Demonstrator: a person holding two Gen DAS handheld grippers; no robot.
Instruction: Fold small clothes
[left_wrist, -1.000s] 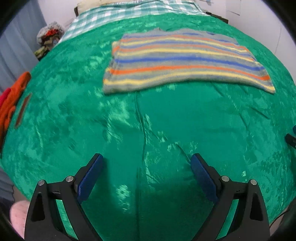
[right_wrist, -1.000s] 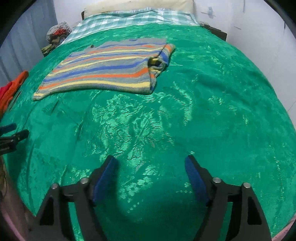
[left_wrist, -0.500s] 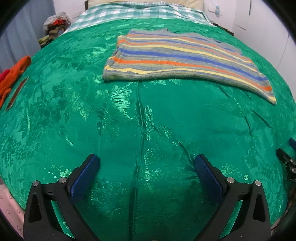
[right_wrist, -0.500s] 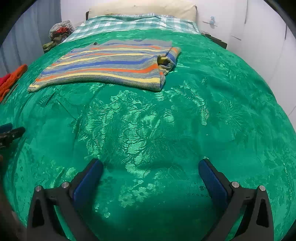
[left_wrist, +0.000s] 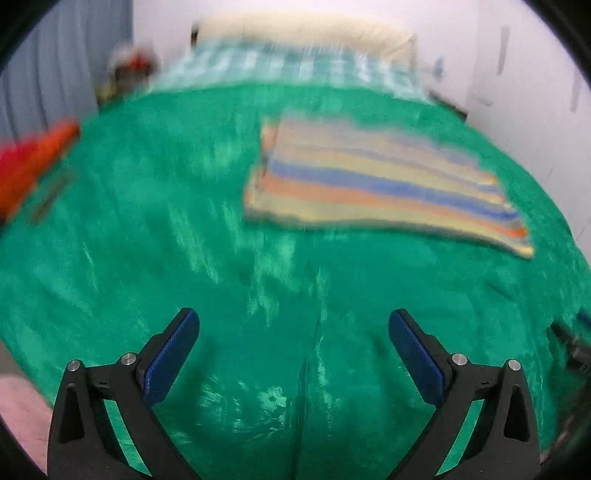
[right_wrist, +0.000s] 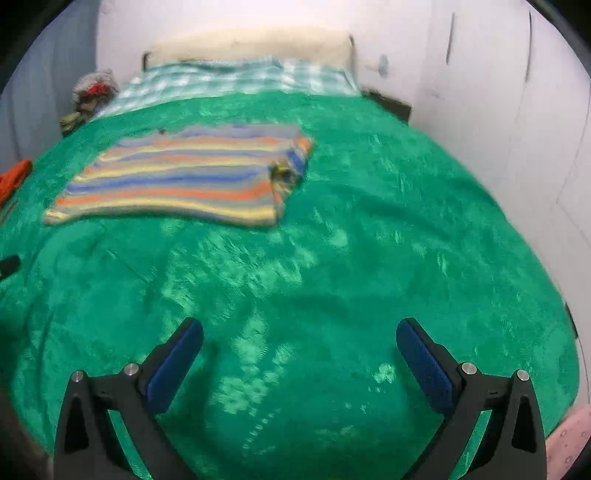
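The right tongs (right_wrist: 299, 354) stood spread wide, having just finished opening, with nothing between their blue pads (right_wrist: 173, 363) but bare green bedspread (right_wrist: 369, 229). The left tongs (left_wrist: 293, 347) were spread just as wide and also empty, hanging over the near part of the same bedspread, where a long crease (left_wrist: 306, 369) ran away from them.

Farther up the bed lay the striped sweater (right_wrist: 184, 177), folded flat, its bands grey, blue, orange and yellow. In the right view it sat up and to the left of the tongs, well apart from them, with a bunched, rumpled corner (right_wrist: 288, 173) at its right end. In the left view, badly blurred, the striped sweater (left_wrist: 376, 184) lay up and to the right.

Nothing lay between either pair of tongs and the sweater.

At the bed's left edge lay an orange garment (left_wrist: 33, 158). Beyond the green cover were a checked sheet (right_wrist: 236, 81), a cream pillow (right_wrist: 251, 42) and, at the far left corner, a heap of clothes (right_wrist: 92, 92). White walls (right_wrist: 480, 74) closed the right side.
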